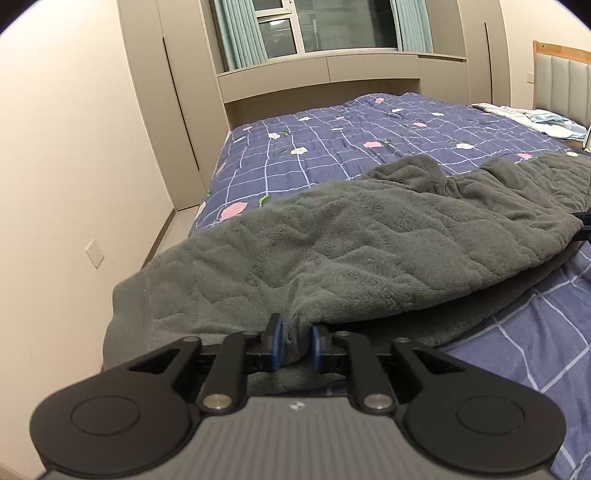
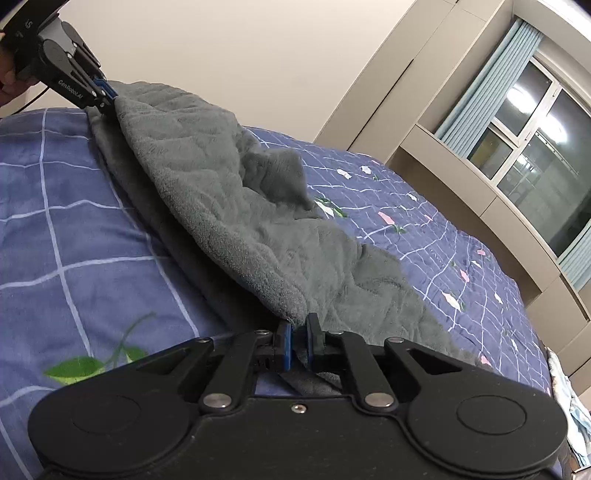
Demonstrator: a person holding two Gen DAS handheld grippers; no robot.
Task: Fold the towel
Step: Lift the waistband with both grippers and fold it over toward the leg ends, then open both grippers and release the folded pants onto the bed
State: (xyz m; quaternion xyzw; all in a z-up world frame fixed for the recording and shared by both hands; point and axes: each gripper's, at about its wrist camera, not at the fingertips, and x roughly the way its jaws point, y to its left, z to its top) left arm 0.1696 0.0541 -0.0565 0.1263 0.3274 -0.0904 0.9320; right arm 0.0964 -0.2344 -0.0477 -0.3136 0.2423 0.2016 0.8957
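Your left gripper (image 1: 297,338) is clamped on a bunched edge of the grey towel (image 1: 369,236), the cloth pinched between its blue pads (image 1: 275,343) and lifted off the bed. Your right gripper (image 2: 299,341) pinches another part of the same edge, its blue pads nearly touching with a thin fold of cloth between them. The towel lies on the blue checked floral quilt (image 1: 314,147), near the side of the bed where you stand. It is partly doubled over: the upper layer is raised between your two grippers and sags in the middle, while a lower layer lies flat on the quilt beneath it. In the right wrist view the left gripper (image 2: 110,94) shows at the top left, a hand (image 2: 7,74) on its handle, holding the far end of the towel (image 2: 221,184) up so the cloth runs as a slanting ridge down to your right gripper. Rumpled folds of towel spill off the ridge toward the middle of the bed. Beyond the bed are beige built-in cabinets (image 1: 280,79) and a window (image 1: 310,26) with pale blue curtains (image 1: 236,33). Light bedding (image 1: 532,118) lies heaped by the padded headboard (image 1: 561,86).
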